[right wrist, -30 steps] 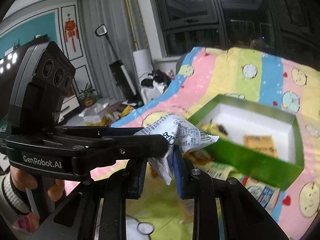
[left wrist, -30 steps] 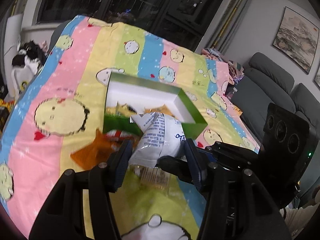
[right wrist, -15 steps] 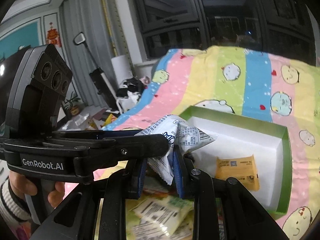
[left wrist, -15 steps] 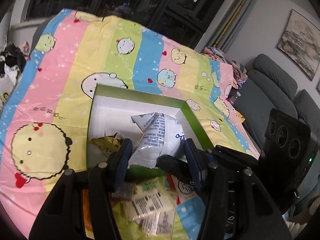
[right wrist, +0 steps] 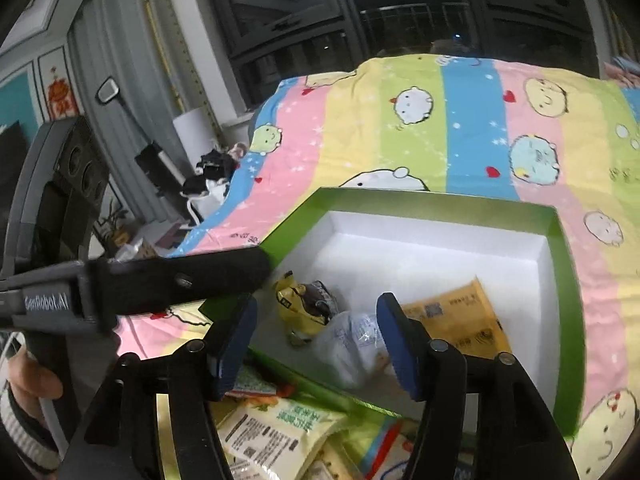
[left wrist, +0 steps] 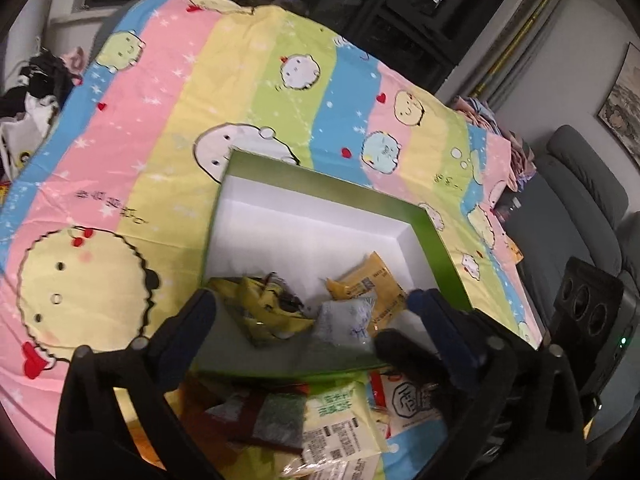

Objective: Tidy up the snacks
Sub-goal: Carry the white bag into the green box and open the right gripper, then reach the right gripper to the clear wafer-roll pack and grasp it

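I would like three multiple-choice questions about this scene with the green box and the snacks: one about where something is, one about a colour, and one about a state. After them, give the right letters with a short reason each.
1. Where is the white packet?
A. inside the green box, near its front wall
B. on the blanket beyond the box
C. on the grey sofa

2. What colour is the inside of the box?
A. green
B. white
C. black

3. How do the right gripper and the left gripper stand?
A. both clamped on the white packet
B. only the right one clamped on it
C. both open, the packet free

Answers:
1 A: it lies on the box floor between a yellow packet and an orange packet.
2 B: floor and inner walls are white; only the rim and outside are green.
3 C: the jaws have just been opening, and no pad presses on the packet.
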The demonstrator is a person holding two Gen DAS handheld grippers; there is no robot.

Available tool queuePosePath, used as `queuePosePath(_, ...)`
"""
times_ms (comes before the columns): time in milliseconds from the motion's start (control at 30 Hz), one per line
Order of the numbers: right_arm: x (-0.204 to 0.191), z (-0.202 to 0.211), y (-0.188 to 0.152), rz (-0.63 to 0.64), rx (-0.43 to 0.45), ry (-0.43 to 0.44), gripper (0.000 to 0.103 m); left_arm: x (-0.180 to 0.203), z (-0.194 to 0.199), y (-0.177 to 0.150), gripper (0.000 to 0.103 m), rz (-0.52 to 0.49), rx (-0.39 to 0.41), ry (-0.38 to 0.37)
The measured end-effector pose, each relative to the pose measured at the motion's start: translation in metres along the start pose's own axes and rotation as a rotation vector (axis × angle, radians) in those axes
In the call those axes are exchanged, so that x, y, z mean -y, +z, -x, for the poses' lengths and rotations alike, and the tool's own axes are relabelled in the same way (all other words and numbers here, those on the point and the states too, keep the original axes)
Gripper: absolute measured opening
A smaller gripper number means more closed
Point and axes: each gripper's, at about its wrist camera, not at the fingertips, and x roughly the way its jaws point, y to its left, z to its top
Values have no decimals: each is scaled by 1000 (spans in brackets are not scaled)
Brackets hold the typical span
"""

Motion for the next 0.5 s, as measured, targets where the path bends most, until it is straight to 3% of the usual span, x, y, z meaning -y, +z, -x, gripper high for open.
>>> queuePosePath(133, 3, 20, -6, -11, 26, -8, 71, -4, 20, -4, 102, 5, 30, 18)
queuePosePath(500, -7, 65, -39, -1, 2, -7, 72, -5, 65, -45, 102, -16, 50, 95)
